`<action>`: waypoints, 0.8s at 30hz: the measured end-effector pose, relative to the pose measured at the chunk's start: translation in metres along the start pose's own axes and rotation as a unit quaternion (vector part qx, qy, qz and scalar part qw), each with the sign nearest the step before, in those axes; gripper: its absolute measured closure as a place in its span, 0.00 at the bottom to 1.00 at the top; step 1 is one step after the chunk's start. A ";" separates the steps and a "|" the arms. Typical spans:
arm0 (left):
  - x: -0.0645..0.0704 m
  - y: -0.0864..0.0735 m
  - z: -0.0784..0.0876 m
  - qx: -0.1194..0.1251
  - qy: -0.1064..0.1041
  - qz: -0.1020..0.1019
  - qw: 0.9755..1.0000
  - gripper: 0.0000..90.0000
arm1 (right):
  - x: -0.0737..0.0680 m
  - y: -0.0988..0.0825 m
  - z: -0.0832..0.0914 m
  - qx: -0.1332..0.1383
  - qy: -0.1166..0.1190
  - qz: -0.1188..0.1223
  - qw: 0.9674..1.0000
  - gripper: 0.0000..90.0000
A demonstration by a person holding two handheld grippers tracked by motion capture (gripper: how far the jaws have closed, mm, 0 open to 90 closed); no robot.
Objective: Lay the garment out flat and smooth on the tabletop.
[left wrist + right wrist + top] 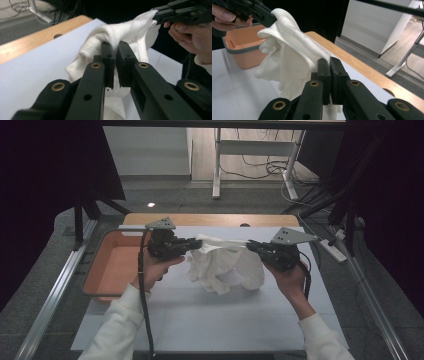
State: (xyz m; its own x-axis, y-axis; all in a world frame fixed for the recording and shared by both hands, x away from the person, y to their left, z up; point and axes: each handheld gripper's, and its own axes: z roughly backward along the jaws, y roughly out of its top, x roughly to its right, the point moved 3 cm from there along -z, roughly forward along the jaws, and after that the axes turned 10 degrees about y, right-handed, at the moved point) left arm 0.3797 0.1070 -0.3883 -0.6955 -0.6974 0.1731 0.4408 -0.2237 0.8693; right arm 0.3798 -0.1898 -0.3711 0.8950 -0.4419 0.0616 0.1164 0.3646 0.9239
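A white cloth point(225, 262) hangs between the two grippers above the white table sheet point(200, 320), its lower folds drooping toward the sheet. My left gripper point(194, 242) is shut on the cloth's left top edge; in the left gripper view the jaws pinch a bunched fold of the cloth point(117, 35). My right gripper point(250, 245) is shut on the cloth's right top edge; in the right gripper view the cloth point(292, 50) runs from its jaws across to the left gripper point(270, 18) at the upper left. The right gripper point(156, 16) also shows in the left gripper view.
An orange bin point(107, 265) with a grey rim stands at the table's left side, beside the left hand. The table's wooden far edge point(215, 219) has a small hole. Beyond stand desk legs and cables on the floor.
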 end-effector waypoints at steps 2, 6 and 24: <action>-0.005 -0.003 -0.007 -0.010 0.002 0.005 1.000 0.93 | 0.004 -0.004 -0.005 -0.005 0.000 -0.005 1.000 0.97; -0.013 -0.007 -0.020 -0.024 0.010 0.014 1.000 0.93 | 0.012 -0.012 -0.016 -0.022 -0.002 -0.012 1.000 0.97; -0.033 -0.011 -0.053 -0.040 0.034 0.025 0.998 0.91 | 0.040 -0.032 -0.042 -0.043 -0.017 -0.035 0.998 0.97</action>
State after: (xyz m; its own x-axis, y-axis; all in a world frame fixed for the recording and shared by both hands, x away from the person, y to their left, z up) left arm 0.4277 0.0959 -0.4278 -0.6332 -0.7526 0.1809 0.5191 -0.2395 0.8205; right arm 0.4300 -0.1839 -0.4138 0.8680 -0.4963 0.0118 0.2163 0.3995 0.8908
